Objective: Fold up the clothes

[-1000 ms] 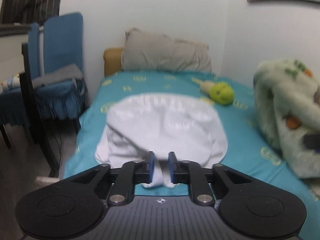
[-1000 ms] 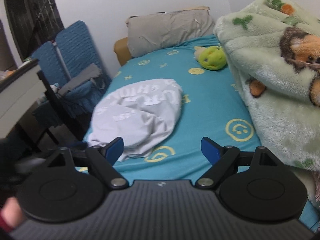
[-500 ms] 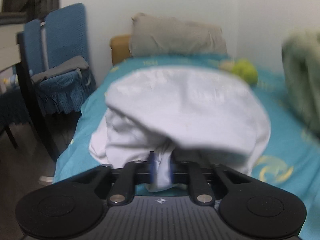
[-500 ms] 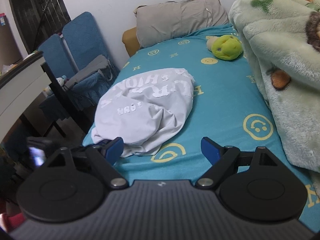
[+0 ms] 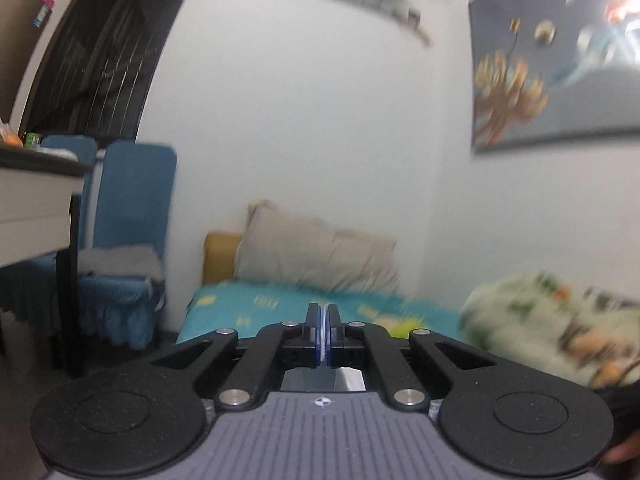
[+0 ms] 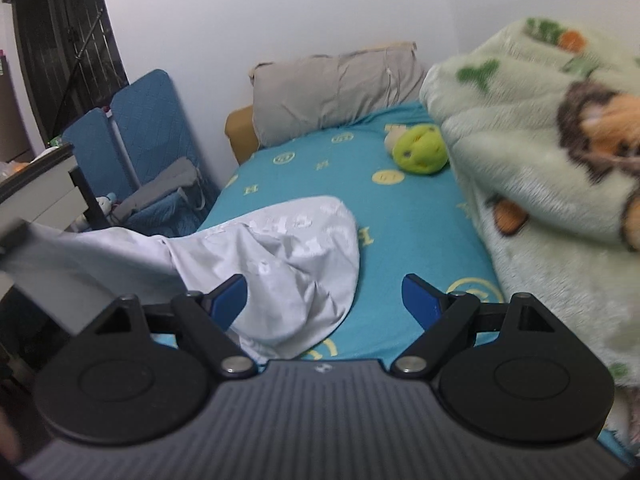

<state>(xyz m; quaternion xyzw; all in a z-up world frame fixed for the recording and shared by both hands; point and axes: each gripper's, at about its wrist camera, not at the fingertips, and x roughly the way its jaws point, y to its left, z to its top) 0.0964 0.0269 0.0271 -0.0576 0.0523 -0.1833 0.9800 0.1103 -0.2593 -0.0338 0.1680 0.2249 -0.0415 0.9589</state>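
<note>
The left gripper (image 5: 324,334) is seen clamped tight on a thin edge of the white garment (image 6: 288,256), a sliver of which shows between and below its blue pads. From the right wrist view, the garment is pulled up and away toward the left, off the teal bed sheet (image 6: 416,240), while its printed bulk rests on the sheet; the right gripper (image 6: 324,300) is held wide apart over the garment's near edge, gripping nothing
</note>
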